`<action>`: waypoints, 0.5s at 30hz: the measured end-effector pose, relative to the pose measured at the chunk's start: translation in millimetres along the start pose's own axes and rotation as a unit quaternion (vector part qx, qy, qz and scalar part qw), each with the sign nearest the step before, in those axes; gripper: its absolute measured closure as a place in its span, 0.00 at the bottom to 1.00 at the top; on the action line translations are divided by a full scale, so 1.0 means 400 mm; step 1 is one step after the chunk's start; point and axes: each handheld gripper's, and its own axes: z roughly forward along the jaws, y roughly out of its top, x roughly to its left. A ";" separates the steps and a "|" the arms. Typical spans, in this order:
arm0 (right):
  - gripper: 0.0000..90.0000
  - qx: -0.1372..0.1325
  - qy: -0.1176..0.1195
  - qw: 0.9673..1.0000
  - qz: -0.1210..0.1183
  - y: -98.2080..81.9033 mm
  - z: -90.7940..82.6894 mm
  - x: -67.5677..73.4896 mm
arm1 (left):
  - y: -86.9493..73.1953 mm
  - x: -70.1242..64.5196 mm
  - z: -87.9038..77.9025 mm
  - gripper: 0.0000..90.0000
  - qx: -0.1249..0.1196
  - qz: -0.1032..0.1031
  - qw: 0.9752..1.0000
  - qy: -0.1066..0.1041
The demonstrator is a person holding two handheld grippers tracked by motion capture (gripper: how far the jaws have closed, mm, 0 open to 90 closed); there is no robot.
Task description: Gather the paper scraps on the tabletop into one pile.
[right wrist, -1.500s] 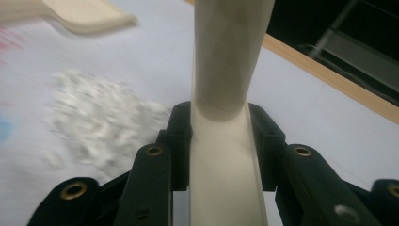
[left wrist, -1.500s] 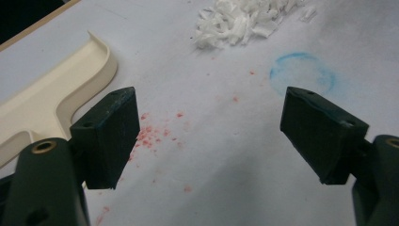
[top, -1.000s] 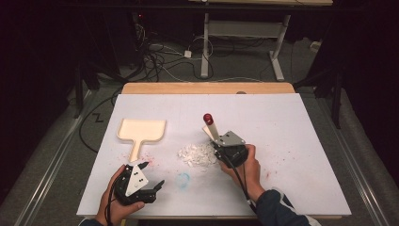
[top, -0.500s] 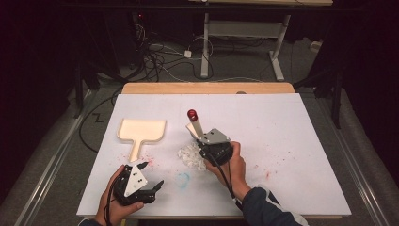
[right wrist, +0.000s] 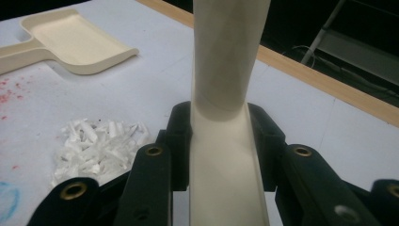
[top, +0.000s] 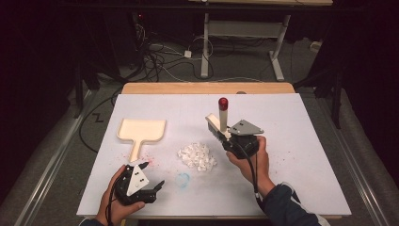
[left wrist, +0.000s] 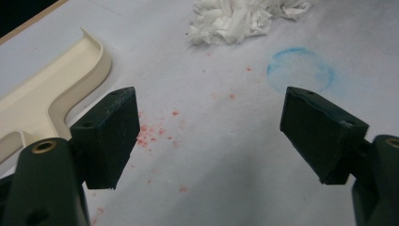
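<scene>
My right gripper (top: 227, 136) is shut on the cream handle of a brush (top: 223, 117) with a red tip, held tilted up above the table right of a pile of white paper shreds (top: 197, 156). In the right gripper view the brush handle (right wrist: 226, 70) runs up between the jaws, with the shreds (right wrist: 99, 143) at lower left. A cream dustpan (top: 141, 130) lies flat to the left. My left gripper (top: 153, 174) rests near the front edge, open and holding nothing. In the left gripper view, the left gripper (left wrist: 211, 136) points at bare paper, with the dustpan (left wrist: 47, 94) at left.
White paper covers the table (top: 291, 122), with red specks and a faint blue ring (top: 182, 179) in front of the shreds. A wooden edge (top: 207, 88) runs along the far side. Beyond it are cables and a desk frame on the dark floor.
The right gripper carried the brush left toward the shreds, then back to the right and a little higher. The left gripper stayed where it was.
</scene>
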 end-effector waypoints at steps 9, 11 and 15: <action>0.76 -0.002 0.047 0.999 -0.008 -0.015 -0.083 -0.054 | 0.000 -0.002 0.001 0.21 0.003 0.005 1.000 0.002; 0.76 -0.005 0.059 0.998 -0.013 -0.026 -0.105 -0.068 | -0.001 -0.002 0.000 0.21 0.003 0.005 1.000 0.004; 0.76 -0.008 0.095 0.995 -0.024 -0.052 -0.151 -0.098 | -0.002 -0.001 0.000 0.21 0.005 0.008 1.000 0.006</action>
